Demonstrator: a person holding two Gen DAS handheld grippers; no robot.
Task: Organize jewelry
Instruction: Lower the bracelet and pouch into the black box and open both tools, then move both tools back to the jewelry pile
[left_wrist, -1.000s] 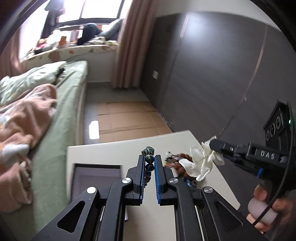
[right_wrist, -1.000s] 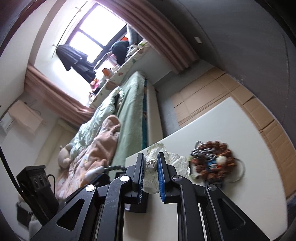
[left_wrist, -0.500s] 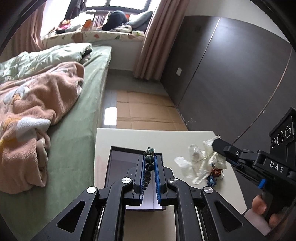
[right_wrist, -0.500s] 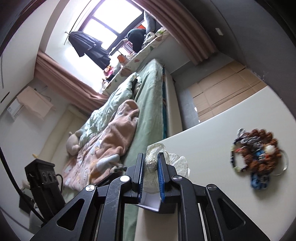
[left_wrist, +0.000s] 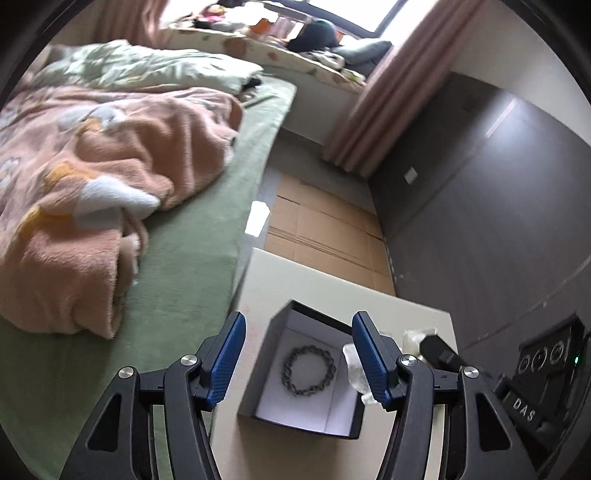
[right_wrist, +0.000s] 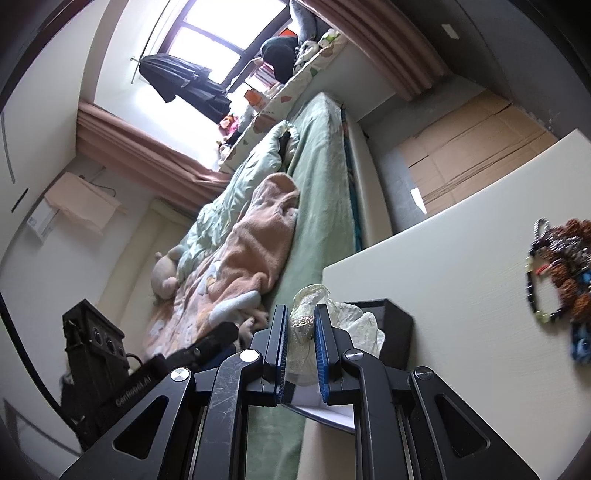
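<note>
The beaded bracelet (left_wrist: 309, 370) lies flat on the white lining of the open dark box (left_wrist: 280, 398), straight ahead of my left gripper (left_wrist: 297, 356) and between its blue pads, which touch nothing; the jaws have just been opening, and the gripper is released with the bracelet lying free below it. My right gripper (right_wrist: 301, 330) is clenched on a crumpled clear plastic bag (right_wrist: 351, 321) with something glittery inside, held just beside the box's far wall. I judge the step in hand to be clearing the left gripper away without snagging the beads, then bringing the bag over the box low and squarely before letting go. The bracelet looks like small dull-grey rounded beads on a closed loop; the bag is thin and crinkly, likely to spring open. A tangled jewelry pile (right_wrist: 561, 273) waits on the smooth pale counter (right_wrist: 461, 277), right of the right gripper.
</note>
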